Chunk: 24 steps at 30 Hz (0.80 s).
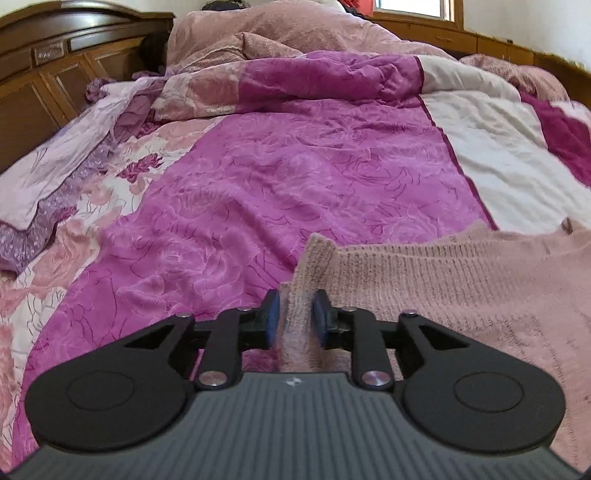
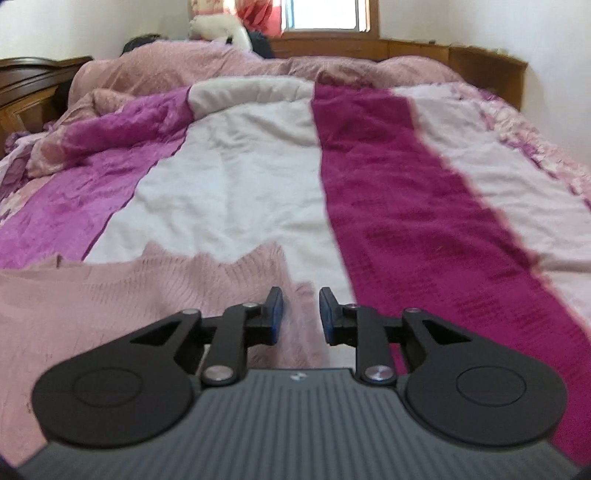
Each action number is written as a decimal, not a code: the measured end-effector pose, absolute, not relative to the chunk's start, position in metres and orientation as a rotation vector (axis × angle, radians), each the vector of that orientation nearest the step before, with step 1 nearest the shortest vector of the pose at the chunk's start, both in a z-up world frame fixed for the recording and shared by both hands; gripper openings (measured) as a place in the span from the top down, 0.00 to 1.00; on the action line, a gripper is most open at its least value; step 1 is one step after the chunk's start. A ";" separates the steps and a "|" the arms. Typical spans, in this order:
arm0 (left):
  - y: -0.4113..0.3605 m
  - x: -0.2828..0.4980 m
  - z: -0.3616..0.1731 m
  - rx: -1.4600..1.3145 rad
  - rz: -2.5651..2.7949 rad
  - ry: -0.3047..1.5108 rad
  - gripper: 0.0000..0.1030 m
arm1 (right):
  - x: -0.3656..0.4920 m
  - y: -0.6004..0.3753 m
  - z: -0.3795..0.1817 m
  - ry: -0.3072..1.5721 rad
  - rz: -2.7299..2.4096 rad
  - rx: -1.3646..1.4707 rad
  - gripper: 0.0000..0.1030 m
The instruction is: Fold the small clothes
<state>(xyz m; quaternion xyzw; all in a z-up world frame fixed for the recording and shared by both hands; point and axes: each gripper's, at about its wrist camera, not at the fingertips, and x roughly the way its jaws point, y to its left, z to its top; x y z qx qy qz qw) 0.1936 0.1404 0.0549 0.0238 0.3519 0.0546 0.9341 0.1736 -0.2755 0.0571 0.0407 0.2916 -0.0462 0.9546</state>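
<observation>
The bed [image 1: 295, 177] fills both views, spread with a quilt [image 2: 236, 177] of wrinkled, faintly shiny cloth in broad bands; the left wrist view shows mostly the rose-patterned magenta band [image 1: 258, 184] ahead of and to the left of its gripper, with a floral pink strip and a lilac pillow [image 1: 62, 173] further left, while the right wrist view shows the plain white band [image 2: 229, 184] straight ahead and a deeper crimson band [image 2: 424, 206] to the right; only the left view takes in much of the carved dark wooden headboard [image 1: 55, 66]; a rumpled pink blanket [image 2: 166, 70] is heaped at the far end in both, and a window [image 2: 325, 14] sits beyond it; the pink sweater [image 1: 461, 295], soft ribbed knit with a fuzzy nap, lies on the quilt, to the right of the left gripper [image 1: 297, 317] and to the left of the right gripper [image 2: 301, 314]; the left gripper's blue pads are clamped on a bunched ribbed edge of the sweater, which stands up between them; the right gripper stands apart, its pads holding nothing, poised over the sweater's right edge where knit meets white cloth.
</observation>
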 end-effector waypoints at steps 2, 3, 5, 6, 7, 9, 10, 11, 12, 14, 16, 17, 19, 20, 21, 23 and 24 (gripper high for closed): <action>0.145 0.187 0.062 0.012 0.105 0.712 0.70 | 0.170 -0.279 0.064 0.578 -0.098 0.089 0.76; 0.146 0.182 0.067 0.002 0.104 0.709 0.70 | 0.169 -0.281 0.066 0.578 -0.081 0.106 0.76; 0.145 0.173 0.075 -0.005 0.095 0.698 0.70 | 0.174 -0.285 0.069 0.598 -0.038 0.137 0.76; 0.144 0.167 0.078 -0.006 0.087 0.694 0.69 | 0.176 -0.286 0.069 0.611 -0.021 0.149 0.72; 0.142 0.162 0.082 -0.010 0.080 0.693 0.69 | 0.180 -0.285 0.068 0.629 -0.010 0.156 0.66; 0.137 0.152 0.089 -0.019 0.055 0.688 0.69 | 0.188 -0.282 0.063 0.667 0.015 0.143 0.47; 0.133 0.147 0.091 -0.022 0.044 0.683 0.68 | 0.192 -0.278 0.060 0.672 0.027 0.131 0.48; 0.130 0.142 0.094 -0.025 0.031 0.679 0.67 | 0.193 -0.275 0.057 0.682 0.056 0.124 0.62; 0.126 0.138 0.096 -0.025 0.022 0.675 0.65 | 0.195 -0.273 0.055 0.696 0.084 0.120 0.89; 0.118 0.130 0.098 -0.021 0.007 0.662 0.61 | 0.193 -0.271 0.056 0.680 0.089 0.111 0.89; 0.112 0.124 0.096 -0.013 -0.018 0.657 0.59 | 0.191 -0.270 0.059 0.646 0.053 0.073 0.89; 0.109 0.123 0.093 -0.001 -0.035 0.662 0.58 | 0.193 -0.271 0.058 0.644 0.020 0.050 0.89; 0.104 0.125 0.083 0.027 -0.034 0.689 0.58 | 0.199 -0.273 0.051 0.666 -0.021 0.009 0.89; 0.102 0.128 0.077 0.034 -0.026 0.707 0.58 | 0.202 -0.275 0.047 0.686 -0.019 0.007 0.89; 0.103 0.131 0.071 0.032 -0.017 0.725 0.58 | 0.204 -0.275 0.045 0.701 -0.009 0.000 0.89; 0.106 0.134 0.062 0.010 0.006 0.749 0.58 | 0.202 -0.274 0.046 0.697 -0.005 -0.017 0.87; 0.109 0.133 0.062 -0.009 0.005 0.746 0.58 | 0.200 -0.274 0.050 0.693 -0.014 -0.006 0.87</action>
